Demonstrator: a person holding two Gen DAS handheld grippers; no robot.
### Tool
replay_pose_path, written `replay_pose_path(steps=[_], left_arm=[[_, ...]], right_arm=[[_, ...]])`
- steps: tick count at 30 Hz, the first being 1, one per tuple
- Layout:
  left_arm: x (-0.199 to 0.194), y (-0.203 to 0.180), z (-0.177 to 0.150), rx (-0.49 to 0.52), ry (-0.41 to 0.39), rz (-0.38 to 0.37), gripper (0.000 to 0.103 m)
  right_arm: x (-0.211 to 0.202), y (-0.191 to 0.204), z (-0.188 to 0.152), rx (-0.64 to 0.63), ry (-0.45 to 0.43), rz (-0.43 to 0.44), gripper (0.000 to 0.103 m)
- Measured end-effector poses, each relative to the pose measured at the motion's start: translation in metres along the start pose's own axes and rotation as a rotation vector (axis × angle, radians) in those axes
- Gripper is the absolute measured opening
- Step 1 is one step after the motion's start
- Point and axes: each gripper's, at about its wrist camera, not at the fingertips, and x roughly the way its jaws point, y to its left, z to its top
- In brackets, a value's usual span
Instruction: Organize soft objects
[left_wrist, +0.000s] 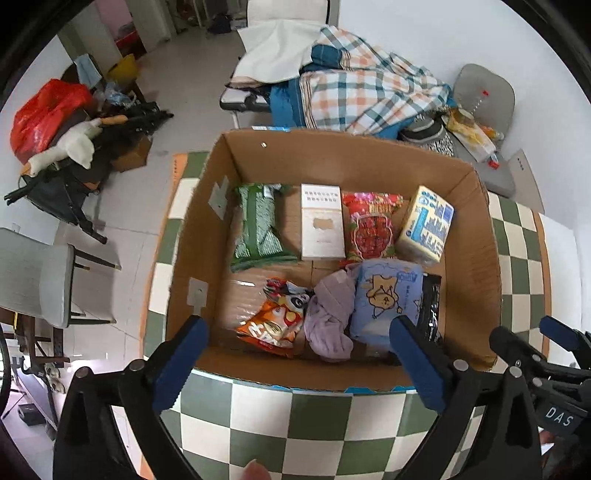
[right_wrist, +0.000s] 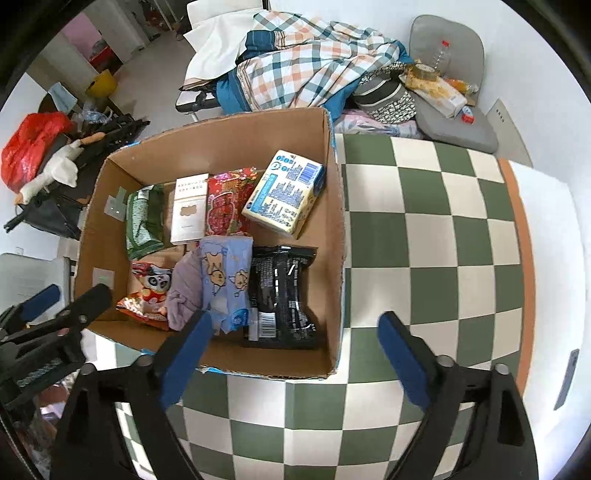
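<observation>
A cardboard box stands on the checkered table. Inside lie a green pack, a white carton, a red pack, a yellow-blue tissue pack, an orange snack bag, a lilac cloth, a light blue bear pack and a black pack. My left gripper is open and empty above the box's near edge. My right gripper is open and empty over the box's near right corner.
The green and white checkered table stretches to the right of the box. Behind it a plaid blanket lies on a seat, and a grey chair holds bottles and packs. A chair and clutter with a red bag stand left.
</observation>
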Motion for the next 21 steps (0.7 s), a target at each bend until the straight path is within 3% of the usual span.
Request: replay_pose_path(steps=[2,12,21], left_arm=[[-0.004,0.000,0.001,0.002,-0.021,0.017,0.101],[-0.046,-0.012,-0.004,0.029,-0.097,0.028,0.102],[-0.144,-0.020,-0.039,0.041,-0.206,-0.003,0.102]], right_arm=[[0.000,0.000,0.000,0.001,-0.006,-0.017,0.103],[-0.022,-0.006,-0.004,0.016,-0.038,-0.032,0.103],[-0.120,-0.026,-0.048,0.032,-0.147,-0.001,0.103]])
